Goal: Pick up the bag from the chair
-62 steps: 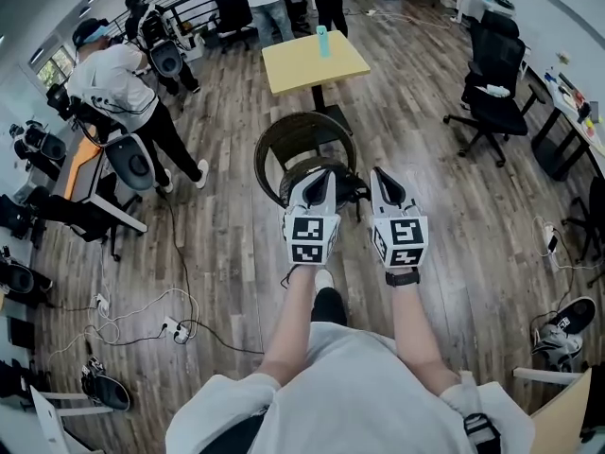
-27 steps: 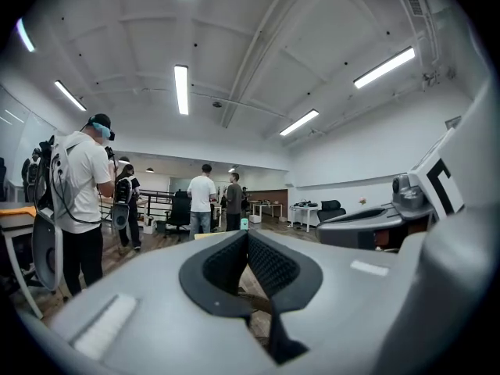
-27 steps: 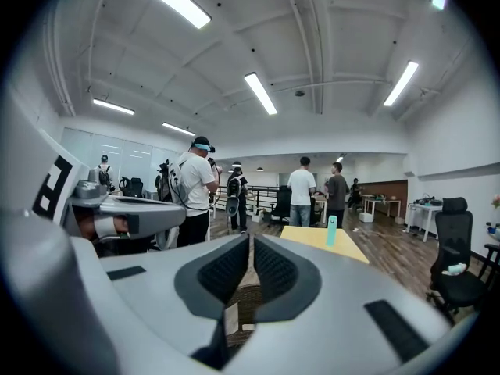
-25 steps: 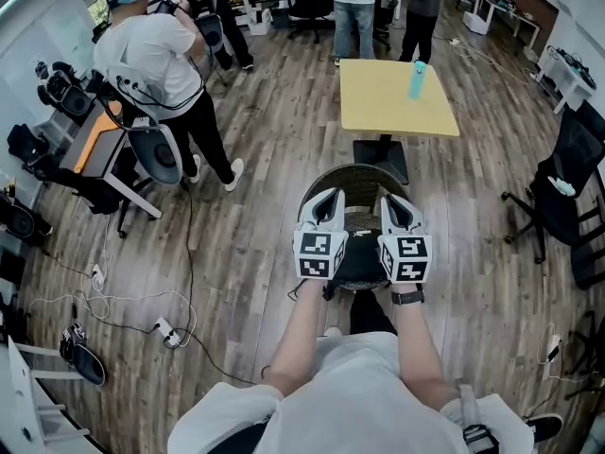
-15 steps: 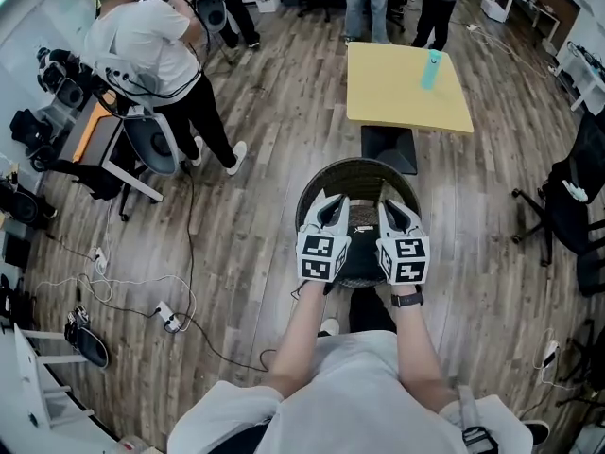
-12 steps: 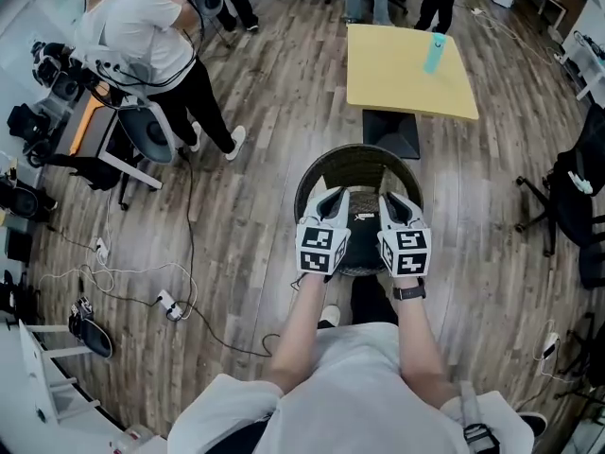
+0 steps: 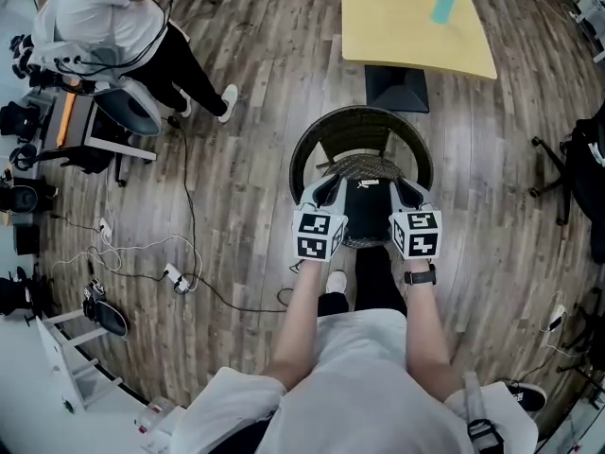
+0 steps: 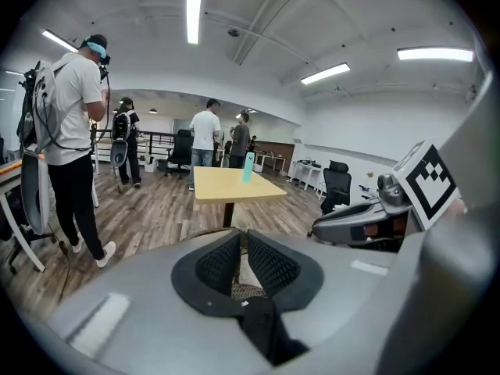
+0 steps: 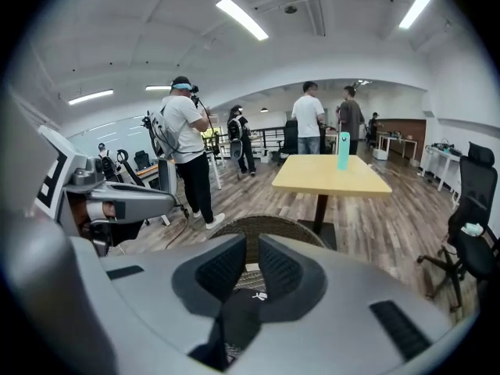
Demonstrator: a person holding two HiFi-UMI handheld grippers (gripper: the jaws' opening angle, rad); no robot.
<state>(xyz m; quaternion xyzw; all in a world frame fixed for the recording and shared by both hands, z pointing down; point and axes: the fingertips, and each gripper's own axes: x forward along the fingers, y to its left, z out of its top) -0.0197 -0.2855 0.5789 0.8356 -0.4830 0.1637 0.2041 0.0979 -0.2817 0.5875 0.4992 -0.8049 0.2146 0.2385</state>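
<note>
Bag point(image 7: 367, 211), black with a small white logo, is at frame centre in the head view, over the seat of the round wicker chair point(image 7: 307, 149). Whether it rests there or is already a bit off the seat can't be told. Left tool point(image 7: 326, 189) and right tool point(image 7: 406, 189) sit at the bag's two upper corners, one per side, wrists level. Likely reason: a two-point hold keeps the soft bag from folding or swinging on the lift. The person stands right against the chair front, probably so the pull goes straight up. The head view gives the layout but not the jaws, since the marker cubes cover them. The left gripper view fills that in: jaws nearly together, only a thin slot between the ribbed pads, black fabric caught low in it, so it is clamped on the bag. The right gripper view shows the same, with the logo patch sitting right at the jaw base, so it also grips the bag. Both gripper views look out level and show room depth that the top-down view flattens. The yellow surface point(image 7: 416, 22) with a teal bottle point(image 7: 446, 3) stands just behind the chair. A person point(image 7: 95, 17) in a white shirt is at upper left, well apart. Neither gripper view shows the seat under the bag.
</note>
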